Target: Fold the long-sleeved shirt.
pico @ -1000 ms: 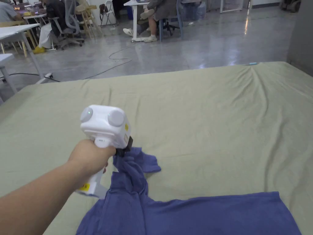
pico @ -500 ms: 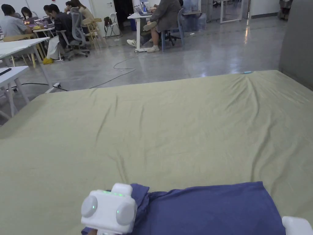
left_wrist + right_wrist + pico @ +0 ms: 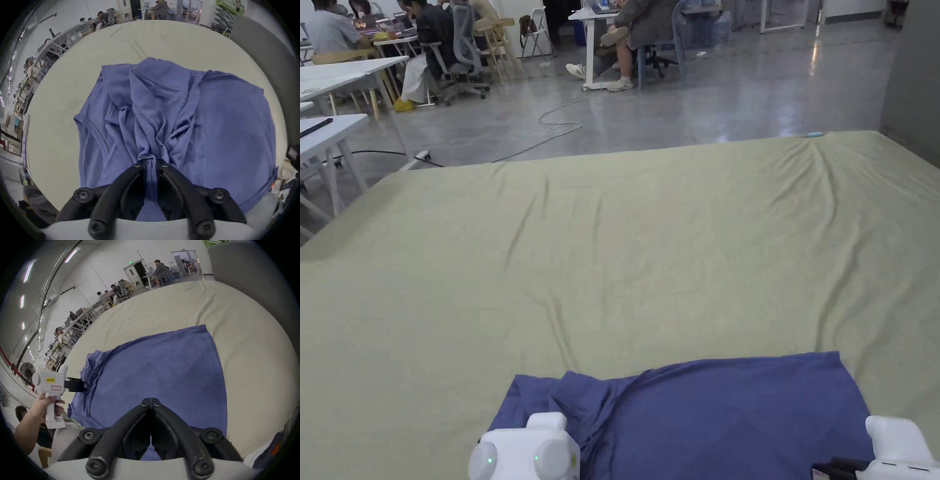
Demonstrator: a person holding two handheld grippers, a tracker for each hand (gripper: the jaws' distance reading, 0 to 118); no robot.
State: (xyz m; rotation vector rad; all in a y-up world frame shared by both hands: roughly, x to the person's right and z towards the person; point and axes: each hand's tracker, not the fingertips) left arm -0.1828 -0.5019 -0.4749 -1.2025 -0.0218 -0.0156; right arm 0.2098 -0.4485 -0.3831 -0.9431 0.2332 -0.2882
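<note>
The blue long-sleeved shirt (image 3: 725, 412) lies at the near edge of the green sheet, smooth on its right and bunched on its left. In the left gripper view the shirt (image 3: 219, 121) spreads ahead, and my left gripper (image 3: 149, 164) is shut on a gathered strip of its fabric. The left gripper's white body (image 3: 525, 451) sits over the shirt's near left part. In the right gripper view the shirt (image 3: 162, 366) lies flat, and my right gripper (image 3: 151, 401) hovers over its near part, jaws closed with no cloth seen between them. The left gripper (image 3: 83, 385) bites the bunched left end.
The green sheet (image 3: 650, 250) covers a wide surface stretching far ahead and to both sides. A grey partition (image 3: 915, 75) stands at the far right. Beyond the far edge are white desks (image 3: 337, 69), seated people, chairs and a cable (image 3: 550, 128) on the floor.
My left gripper has pulled the sleeve back from the left and laid it over the shirt near the front edge. The right gripper's body has come into view at the bottom right.
</note>
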